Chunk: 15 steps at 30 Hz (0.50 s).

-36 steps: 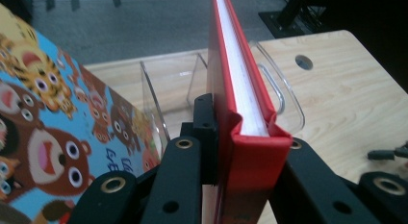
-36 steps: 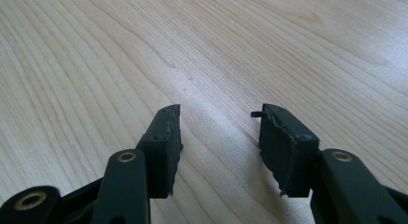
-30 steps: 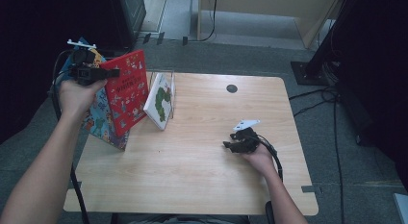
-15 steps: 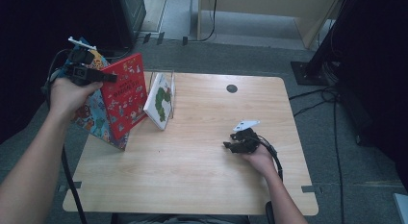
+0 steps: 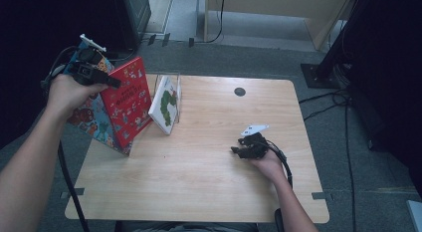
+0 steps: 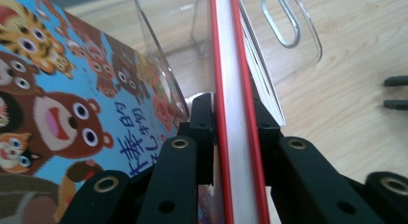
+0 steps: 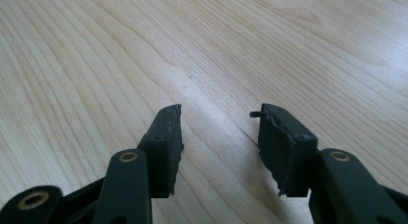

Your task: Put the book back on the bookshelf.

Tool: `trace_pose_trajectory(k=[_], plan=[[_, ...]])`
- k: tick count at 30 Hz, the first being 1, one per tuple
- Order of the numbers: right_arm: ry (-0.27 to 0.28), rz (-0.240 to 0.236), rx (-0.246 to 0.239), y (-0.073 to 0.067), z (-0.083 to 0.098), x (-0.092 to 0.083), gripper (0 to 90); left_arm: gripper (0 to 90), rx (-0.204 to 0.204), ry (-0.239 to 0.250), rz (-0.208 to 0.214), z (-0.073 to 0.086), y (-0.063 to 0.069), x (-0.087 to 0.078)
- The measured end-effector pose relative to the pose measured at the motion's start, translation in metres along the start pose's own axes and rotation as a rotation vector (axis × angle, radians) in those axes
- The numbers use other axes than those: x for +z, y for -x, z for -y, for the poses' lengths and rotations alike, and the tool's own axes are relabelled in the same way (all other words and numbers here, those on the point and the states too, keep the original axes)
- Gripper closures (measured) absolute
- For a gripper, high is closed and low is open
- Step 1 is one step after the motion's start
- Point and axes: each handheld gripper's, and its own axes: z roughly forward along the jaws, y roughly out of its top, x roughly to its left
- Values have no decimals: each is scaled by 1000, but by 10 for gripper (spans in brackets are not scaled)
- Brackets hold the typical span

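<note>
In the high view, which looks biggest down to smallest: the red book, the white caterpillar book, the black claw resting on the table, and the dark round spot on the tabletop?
1. Red book, tilted and held nearer the camera, so its lead is partly nearness.
2. White caterpillar book.
3. Right claw, body included.
4. Dark round spot, plainly smallest.

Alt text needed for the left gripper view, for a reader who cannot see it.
The left gripper clamps a red book by its edge, white page block showing between the two black jaws. A blue picture book with cartoon animals stands to its left, and a clear plastic stand on the wooden table lies beyond.
</note>
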Motion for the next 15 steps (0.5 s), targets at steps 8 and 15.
trace_pose_trajectory(k=[8, 15], plan=[[2, 1, -4, 0, 0, 0, 506, 769, 8, -58, -4, -3, -1, 4], [2, 1, -4, -1, 0, 0, 506, 796, -13, -83, 10, -5, 0, 7]])
